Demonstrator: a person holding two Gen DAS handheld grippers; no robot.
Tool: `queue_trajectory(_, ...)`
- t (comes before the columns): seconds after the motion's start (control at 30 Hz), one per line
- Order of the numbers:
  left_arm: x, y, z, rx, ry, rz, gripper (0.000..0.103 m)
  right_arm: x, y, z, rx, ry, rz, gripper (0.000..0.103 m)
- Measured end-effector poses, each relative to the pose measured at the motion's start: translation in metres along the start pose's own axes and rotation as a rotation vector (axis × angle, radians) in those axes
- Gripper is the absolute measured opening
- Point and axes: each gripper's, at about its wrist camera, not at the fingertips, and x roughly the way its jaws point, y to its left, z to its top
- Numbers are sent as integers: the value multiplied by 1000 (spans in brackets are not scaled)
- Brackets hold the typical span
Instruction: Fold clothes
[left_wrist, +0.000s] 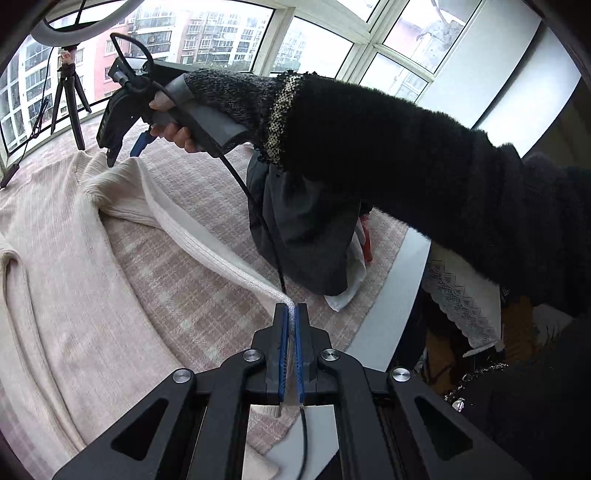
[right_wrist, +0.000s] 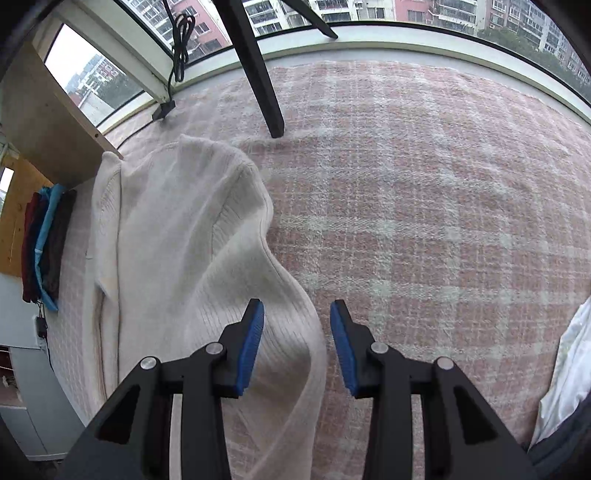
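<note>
A cream ribbed sweater lies spread on a pink plaid cloth. My left gripper is shut on a thin edge of the sweater, which stretches taut from the pads up to the garment's body. A hand in a black fuzzy sleeve holds my right gripper over the far part of the sweater. In the right wrist view, my right gripper stands open and points steeply down. The wavy edge of the sweater lies below and between its blue pads, untouched.
A dark grey pile of clothes sits to the right on the cloth. A tripod stands at the back by the windows, with one leg near the sweater's top. Folded clothes are stacked at the left, and white fabric lies at the right.
</note>
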Motion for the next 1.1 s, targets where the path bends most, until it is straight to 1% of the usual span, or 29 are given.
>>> queue_trajectory(0.07, -5, 7, -4, -22, -17, -20, 3, 7, 4, 0, -27, 14, -37, 37)
queue_trajectory(0.1, -6, 11, -6, -32, -20, -25, 3, 7, 5, 0, -34, 11, -24, 32)
queue_trajectory(0.13, -7, 14, -8, -42, -23, -31, 3, 6, 7, -1, -35, 5, 2, 6)
queue_trajectory(0.2, -10, 22, -12, -62, -30, -43, 3, -2, 11, 0, -21, -5, 5, 4)
queue_trajectory(0.23, -13, 26, -17, -82, -36, -61, 3, -9, 16, 2, -20, -18, 8, 4)
queue_trajectory(0.3, -24, 36, -30, -125, -57, -64, 3, -23, 26, 7, -20, -43, 16, 4)
queue_trajectory(0.37, -39, 50, -49, -191, -79, -68, 3, -38, 51, 12, -59, -71, -1, 4)
queue_trajectory(0.4, -47, 58, -61, -234, -91, -70, 3, -43, 67, 14, -87, -88, 9, 4)
queue_trajectory(0.43, -56, 66, -75, -285, -103, -56, 3, -46, 86, 14, -122, -97, 54, 5)
queue_trajectory(0.47, -64, 75, -90, -331, -109, -43, 3, -46, 103, 13, -161, -83, 56, 6)
queue_trajectory(0.5, -68, 84, -105, -376, -106, -28, 3, -45, 121, 12, -199, -69, 59, 13)
queue_trajectory(0.53, -67, 94, -118, -419, -84, -13, 3, -45, 138, 11, -238, -55, 60, 26)
queue_trajectory(0.57, -66, 104, -131, -461, -61, 4, 3, -50, 147, 7, -262, -69, 23, 33)
queue_trajectory(0.6, -60, 113, -142, -488, -27, 34, 3, -59, 150, 0, -276, -101, 18, 38)
queue_trajectory(0.63, -55, 119, -150, -502, 1, 62, 3, -69, 144, -9, -259, -125, 33, 38)
queue_trajectory(0.67, -50, 125, -155, -503, 19, 74, 3, -79, 139, -18, -242, -148, 48, 38)
queue_trajectory(0.7, -48, 126, -160, -507, 21, 73, 3, -84, 128, -28, -209, -152, 69, 38)
queue_trajectory(0.73, -46, 129, -165, -513, 23, 74, 4, -87, 118, -38, -174, -150, 70, 38)
queue_trajectory(0.8, -46, 136, -169, -536, 38, 98, 4, -83, 101, -64, -124, -143, 48, 38)
queue_trajectory(0.87, -49, 140, -173, -540, 57, 134, 4, -72, 87, -93, -92, -120, 52, 38)
queue_trajectory(0.9, -56, 136, -175, -516, 51, 154, 6, -63, 83, -105, -81, -105, 51, 38)
queue_trajectory(0.93, -63, 132, -176, -491, 45, 172, 9, -56, 82, -117, -81, -101, 32, 37)
queue_trajectory(0.97, -68, 128, -174, -467, 42, 178, 14, -48, 82, -126, -98, -105, -2, 37)
queue_trajectory(1.0, -72, 124, -172, -443, 40, 183, 14, -40, 83, -131, -118, -104, -36, 37)
queue_trajectory(1.03, -73, 118, -166, -414, 38, 171, 14, -33, 83, -137, -138, -103, -70, 37)
queue_trajectory(1.07, -71, 112, -158, -380, 37, 152, 15, -28, 82, -136, -138, -108, -79, 37)
queue_trajectory(1.1, -65, 104, -155, -345, 41, 141, 18, -24, 81, -136, -138, -113, -88, 37)
